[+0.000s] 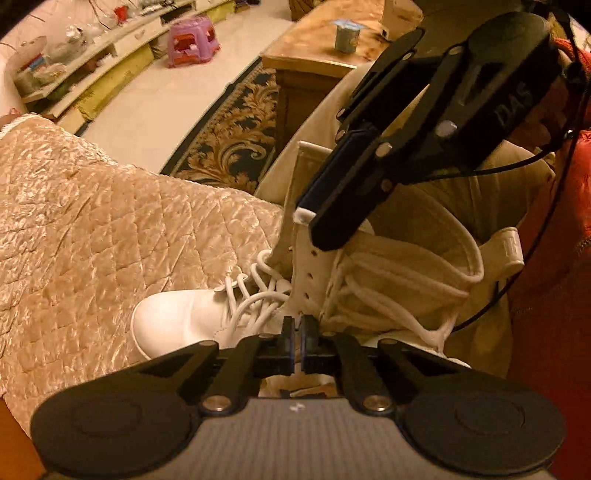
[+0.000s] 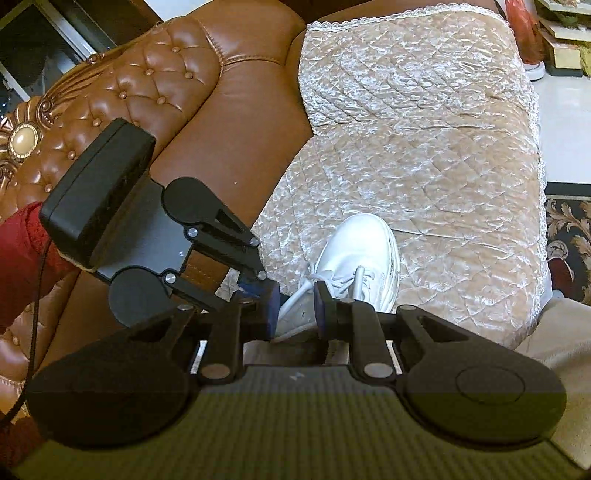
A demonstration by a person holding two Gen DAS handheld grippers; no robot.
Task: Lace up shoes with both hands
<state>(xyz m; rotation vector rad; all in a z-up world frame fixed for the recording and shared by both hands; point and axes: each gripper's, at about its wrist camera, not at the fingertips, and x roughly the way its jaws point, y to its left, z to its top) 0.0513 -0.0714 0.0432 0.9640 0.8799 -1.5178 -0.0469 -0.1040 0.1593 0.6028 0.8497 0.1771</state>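
A white high-top shoe rests on a quilted beige cushion, its toe pointing left; the right wrist view shows that toe pointing away. Loose white laces cross its front. My left gripper is shut just above the eyelet flap, and I cannot tell whether a lace is pinched. It enters the right wrist view from the left. My right gripper comes down from the upper right and clamps the top corner of the white eyelet flap. In its own view the jaws flank that flap.
The cushion lies on a brown tufted leather sofa. A person's red sleeve holds the left gripper. Beyond the seat edge are a patterned rug, a wooden table bearing a cup, and a purple stool.
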